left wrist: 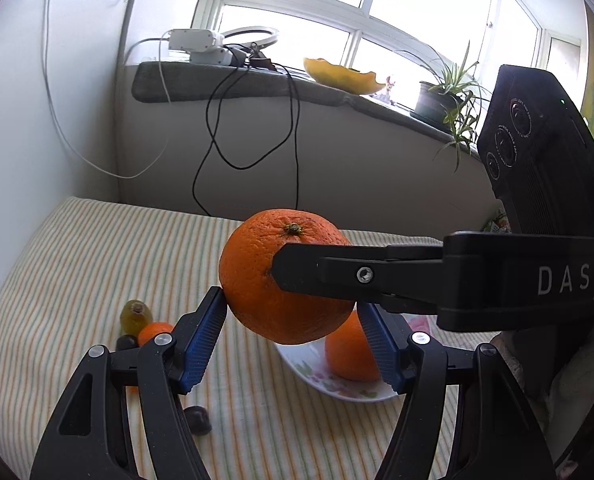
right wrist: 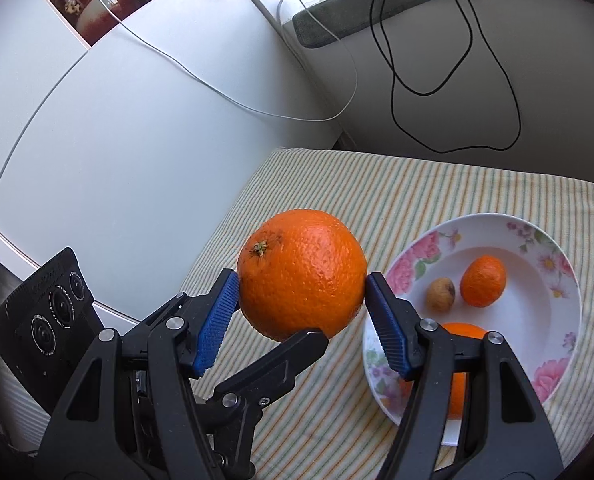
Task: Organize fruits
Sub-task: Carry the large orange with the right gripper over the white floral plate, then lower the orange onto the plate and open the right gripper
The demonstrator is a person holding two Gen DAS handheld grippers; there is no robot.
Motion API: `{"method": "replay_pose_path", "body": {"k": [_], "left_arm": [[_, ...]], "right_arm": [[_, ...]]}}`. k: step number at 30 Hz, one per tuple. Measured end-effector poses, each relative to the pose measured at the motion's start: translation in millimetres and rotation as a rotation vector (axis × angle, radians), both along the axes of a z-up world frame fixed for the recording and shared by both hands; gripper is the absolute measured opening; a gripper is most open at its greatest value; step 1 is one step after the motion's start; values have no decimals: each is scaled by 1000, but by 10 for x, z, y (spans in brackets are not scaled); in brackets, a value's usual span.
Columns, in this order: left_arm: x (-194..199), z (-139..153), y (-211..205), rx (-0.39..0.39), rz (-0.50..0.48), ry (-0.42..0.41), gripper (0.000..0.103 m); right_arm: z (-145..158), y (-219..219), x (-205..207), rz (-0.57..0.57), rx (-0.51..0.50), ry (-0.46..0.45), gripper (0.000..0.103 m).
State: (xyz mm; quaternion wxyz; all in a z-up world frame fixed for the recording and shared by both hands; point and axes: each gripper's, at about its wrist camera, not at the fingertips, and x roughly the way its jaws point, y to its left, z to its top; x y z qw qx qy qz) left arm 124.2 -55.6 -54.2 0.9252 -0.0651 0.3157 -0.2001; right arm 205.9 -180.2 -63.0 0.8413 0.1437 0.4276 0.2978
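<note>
Both the left gripper [left wrist: 293,332] and right gripper [right wrist: 301,312] clamp one big orange [right wrist: 302,274], held in the air just beside the floral plate [right wrist: 553,344]. Best: carry level over the plate, lower, then release together.

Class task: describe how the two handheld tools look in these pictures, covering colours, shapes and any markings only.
Both the left tool and the right tool are black, with angular linkage arms joined by round silver pins. Each finger carries a ribbed blue pad. The right tool's body, seen from the left wrist view, bears pale letters "DAS". A black ridged camera block with three round lenses sits above it.
</note>
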Motion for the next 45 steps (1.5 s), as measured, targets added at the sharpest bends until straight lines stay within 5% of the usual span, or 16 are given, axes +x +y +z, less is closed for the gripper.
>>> {"method": "replay_pose_path", "body": {"k": [25,45], "left_arm": [[137,-53,-929,27,-161,23,67],[221,-166,-1191,49,-208,53,67]], "right_arm": [[-77,-1007,-129,-151,8,19,68],[-256,-1369,-90,-199,26,58,68]]}}
